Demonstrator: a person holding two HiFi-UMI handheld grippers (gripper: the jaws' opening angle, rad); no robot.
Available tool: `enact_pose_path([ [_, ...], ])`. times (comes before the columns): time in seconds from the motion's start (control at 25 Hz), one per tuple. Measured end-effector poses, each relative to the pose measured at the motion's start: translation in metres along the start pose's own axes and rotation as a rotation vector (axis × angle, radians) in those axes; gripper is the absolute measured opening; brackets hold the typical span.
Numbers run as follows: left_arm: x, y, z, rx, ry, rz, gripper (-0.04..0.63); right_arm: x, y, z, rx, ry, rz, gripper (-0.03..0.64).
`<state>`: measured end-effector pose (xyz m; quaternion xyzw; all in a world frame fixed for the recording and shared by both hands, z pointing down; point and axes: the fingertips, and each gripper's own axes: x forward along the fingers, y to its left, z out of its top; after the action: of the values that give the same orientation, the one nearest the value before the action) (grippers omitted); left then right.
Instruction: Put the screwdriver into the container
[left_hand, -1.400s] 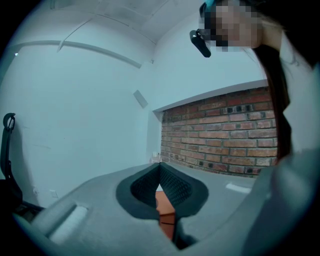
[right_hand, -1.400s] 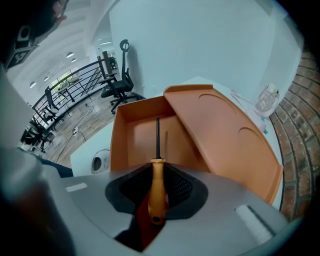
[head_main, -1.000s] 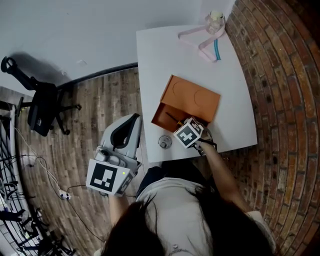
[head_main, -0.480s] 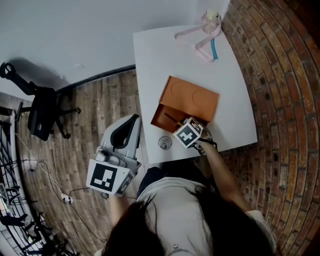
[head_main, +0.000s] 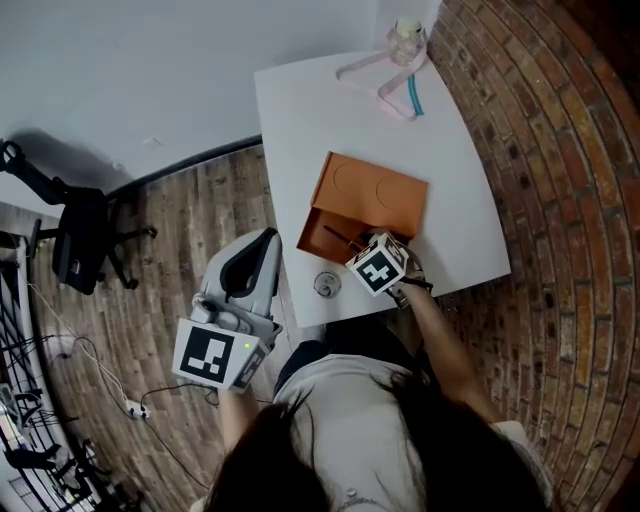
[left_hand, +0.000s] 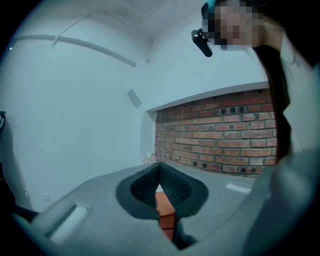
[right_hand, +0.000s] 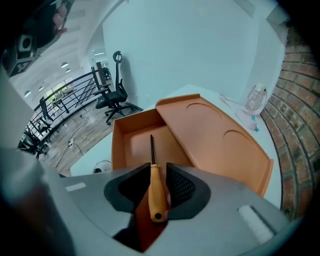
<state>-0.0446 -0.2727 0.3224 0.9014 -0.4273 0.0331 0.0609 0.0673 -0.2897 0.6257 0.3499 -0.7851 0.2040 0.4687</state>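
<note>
An orange-handled screwdriver (right_hand: 156, 192) lies between the jaws of my right gripper (right_hand: 152, 172), its dark shaft pointing into the open orange box (right_hand: 131, 145). The jaws have just been opening; they stand apart and there is a gap beside the handle. In the head view my right gripper (head_main: 366, 252) hovers over the box's near end (head_main: 318, 240), where the dark shaft (head_main: 335, 237) shows. The box's lid (head_main: 372, 190) leans over the far half. My left gripper (head_main: 262, 245) hangs off the table's left side, its pads meeting with nothing between them (left_hand: 160, 172).
A small round metal object (head_main: 327, 285) sits on the white table (head_main: 300, 110) near the front edge. A pink hanger (head_main: 375, 75) and a clear jar (head_main: 405, 38) lie at the far end. An office chair (head_main: 80, 235) stands on the wood floor; brick paving borders the right.
The head view has drifted, so the table sits slightly further left and up. Both grippers keep their places, the right at the box, the left beside the table.
</note>
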Motion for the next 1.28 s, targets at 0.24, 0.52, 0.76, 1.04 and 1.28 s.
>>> enact_pose_path([
  [0.24,-0.01,-0.006,-0.002,0.025,0.006,-0.031,0.002,-0.022,-0.001,0.005,0.061,-0.067,-0.049,0.101],
  [0.52,-0.026,-0.021,0.004,0.031,-0.007,-0.067,0.002,-0.053,0.006,0.007,0.13,-0.15,-0.102,0.094],
  [0.76,-0.041,-0.028,0.003,0.04,0.001,-0.094,0.002,-0.071,0.016,0.004,0.155,-0.18,-0.137,0.092],
  [1.04,-0.054,-0.037,0.004,0.044,0.0,-0.13,0.002,-0.097,0.024,0.002,0.225,-0.234,-0.18,0.086],
  [1.28,-0.063,-0.045,0.005,0.044,-0.004,-0.159,0.002,-0.118,0.031,0.002,0.262,-0.296,-0.219,0.081],
])
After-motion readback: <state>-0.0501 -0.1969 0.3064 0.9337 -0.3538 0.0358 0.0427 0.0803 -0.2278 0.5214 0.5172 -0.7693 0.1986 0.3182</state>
